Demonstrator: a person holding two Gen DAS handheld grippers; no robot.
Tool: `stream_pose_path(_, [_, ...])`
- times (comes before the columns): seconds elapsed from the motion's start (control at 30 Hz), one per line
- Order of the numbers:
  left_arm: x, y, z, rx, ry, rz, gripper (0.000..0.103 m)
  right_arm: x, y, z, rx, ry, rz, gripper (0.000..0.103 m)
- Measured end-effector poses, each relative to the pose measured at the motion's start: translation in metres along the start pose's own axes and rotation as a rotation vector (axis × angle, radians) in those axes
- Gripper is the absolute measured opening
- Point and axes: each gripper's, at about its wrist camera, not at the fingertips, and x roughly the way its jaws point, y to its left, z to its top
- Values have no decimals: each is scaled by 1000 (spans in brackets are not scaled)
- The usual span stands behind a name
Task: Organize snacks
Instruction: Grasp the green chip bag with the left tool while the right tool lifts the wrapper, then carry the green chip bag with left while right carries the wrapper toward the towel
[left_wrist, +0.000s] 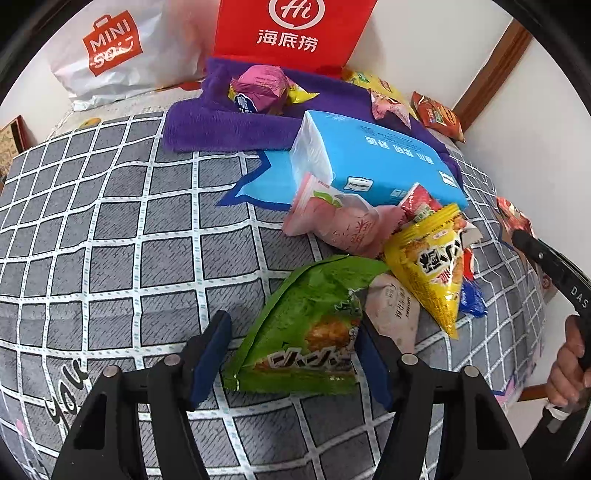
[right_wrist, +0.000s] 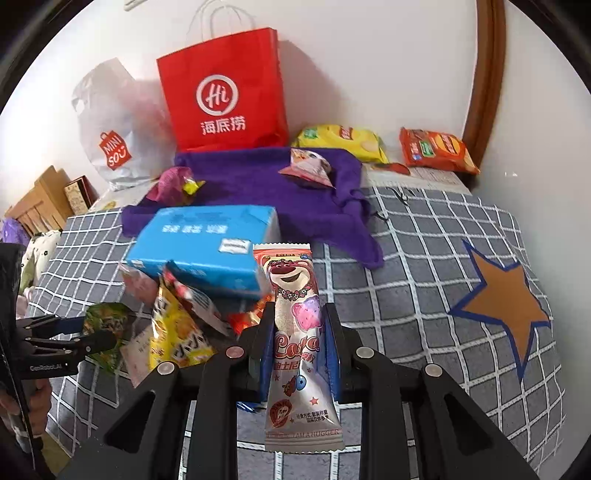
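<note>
A green snack packet (left_wrist: 306, 332) lies on the grey checked bed cover (left_wrist: 110, 240), between the blue pads of my left gripper (left_wrist: 291, 358). The jaws stand open around it and the left pad is clear of it. Just right of it sits a pile: a yellow packet (left_wrist: 436, 273), a pink peach packet (left_wrist: 343, 225) and a pale one underneath. My right gripper (right_wrist: 299, 332) is shut on a long pink-and-white bear packet (right_wrist: 295, 295), held upright above the cover. From that side, the left gripper (right_wrist: 88, 332) and green packet (right_wrist: 107, 321) show at the left.
A blue tissue pack (right_wrist: 210, 247) leans on a purple towel (right_wrist: 258, 177) with small pink packets on it. Behind stand a red paper bag (right_wrist: 225, 92) and a white plastic bag (right_wrist: 114, 125). Yellow (right_wrist: 343, 142) and orange (right_wrist: 436, 149) crisp bags lie by the wall.
</note>
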Motion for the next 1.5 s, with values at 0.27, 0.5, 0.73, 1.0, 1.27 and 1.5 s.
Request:
stream_pose_path(0.27, [-16, -6, 3, 36, -47, 0, 39, 1, -2, -2, 5, 1, 3, 24])
stream_pose_path(0.5, [-51, -8, 17, 42, -97, -46, 39, -13, 8, 20, -13, -50, 19, 24])
stream_pose_path(0.73, [-83, -12, 61, 52, -173, -52, 39, -23, 17, 62, -27, -99, 35, 24])
stream_pose_path(1.0, [-96, -10, 120, 49, -234, -39, 39, -16, 29, 119, -36, -143, 70, 24])
stream_pose_path(1.27, [-79, -2, 178, 24, -254, -65, 39, 19, 39, 172, -32, -162, 105, 24])
stream_pose_path(1.5, [-50, 2, 210, 21, -237, -59, 39, 62, 40, 192, -89, -160, 62, 24])
